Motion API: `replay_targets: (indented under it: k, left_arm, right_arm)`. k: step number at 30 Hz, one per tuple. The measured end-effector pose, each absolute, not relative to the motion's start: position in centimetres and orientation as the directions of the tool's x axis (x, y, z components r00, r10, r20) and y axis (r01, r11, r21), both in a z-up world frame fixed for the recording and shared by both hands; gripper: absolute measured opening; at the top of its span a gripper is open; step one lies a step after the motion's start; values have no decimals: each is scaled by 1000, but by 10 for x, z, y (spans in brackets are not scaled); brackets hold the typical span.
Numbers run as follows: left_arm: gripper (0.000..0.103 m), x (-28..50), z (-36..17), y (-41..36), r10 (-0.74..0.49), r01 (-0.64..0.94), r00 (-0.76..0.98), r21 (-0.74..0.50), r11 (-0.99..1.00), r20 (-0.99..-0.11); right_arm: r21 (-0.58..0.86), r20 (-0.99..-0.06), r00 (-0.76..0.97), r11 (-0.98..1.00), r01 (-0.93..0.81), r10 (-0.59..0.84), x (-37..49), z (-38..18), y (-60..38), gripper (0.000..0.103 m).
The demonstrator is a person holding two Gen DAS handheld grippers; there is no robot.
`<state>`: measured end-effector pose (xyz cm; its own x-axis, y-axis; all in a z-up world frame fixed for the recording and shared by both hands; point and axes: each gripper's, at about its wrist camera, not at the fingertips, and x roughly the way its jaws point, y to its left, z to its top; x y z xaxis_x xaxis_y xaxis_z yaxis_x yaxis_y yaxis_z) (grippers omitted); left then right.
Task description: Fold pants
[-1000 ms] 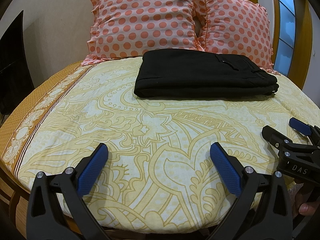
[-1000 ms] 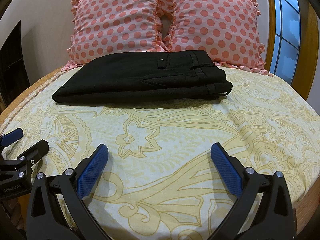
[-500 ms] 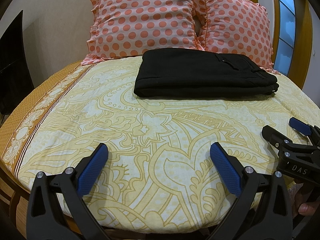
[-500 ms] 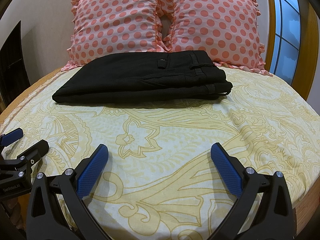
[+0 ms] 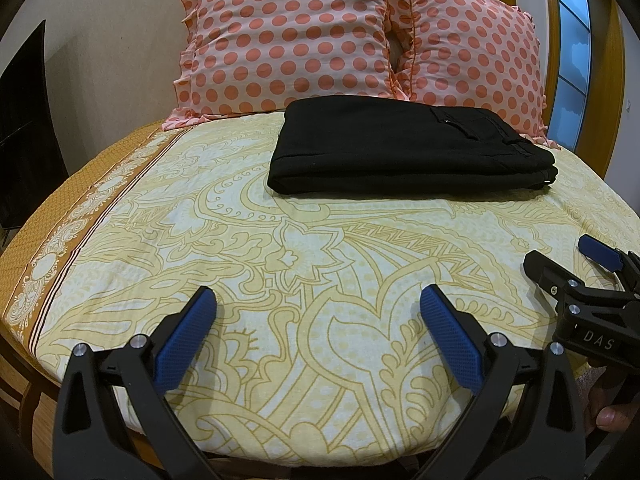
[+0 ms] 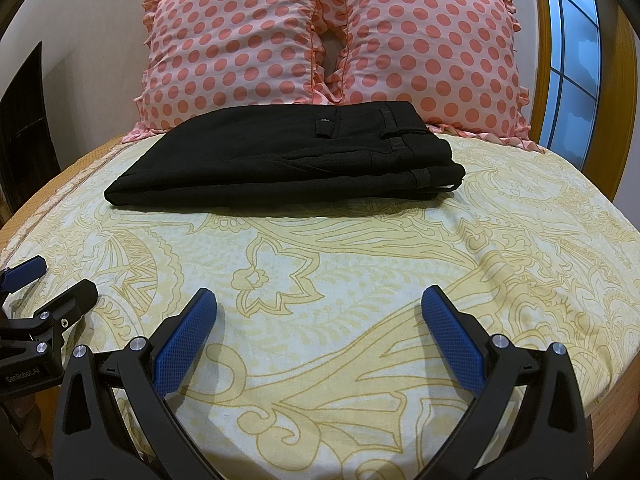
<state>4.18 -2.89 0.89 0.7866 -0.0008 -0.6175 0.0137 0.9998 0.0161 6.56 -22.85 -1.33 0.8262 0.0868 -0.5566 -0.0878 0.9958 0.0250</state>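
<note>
Lying folded into a flat black rectangle, the black fabric pants [image 5: 404,148] [image 6: 288,160] rest on the yellow paisley bedsheet [image 5: 304,264], just before two pink polka-dot ruffled pillows [image 5: 292,36]. Both the left claw [image 5: 318,312] and right claw [image 6: 320,312] hang released, well short of them, bare sheet between.

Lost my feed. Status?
Left claw and right claw open, empty. Black pants folded on bed, before pillows. Nothing in way.
</note>
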Motion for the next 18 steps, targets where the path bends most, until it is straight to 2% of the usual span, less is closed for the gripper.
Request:
replay_targets:
  k: [18]
  left_arm:
    - [101, 42, 8, -28, -2, 17, 788, 18, 1000, -615]
  right_arm:
    - [25, -556, 826, 996, -87, 86, 66, -13, -228, 102]
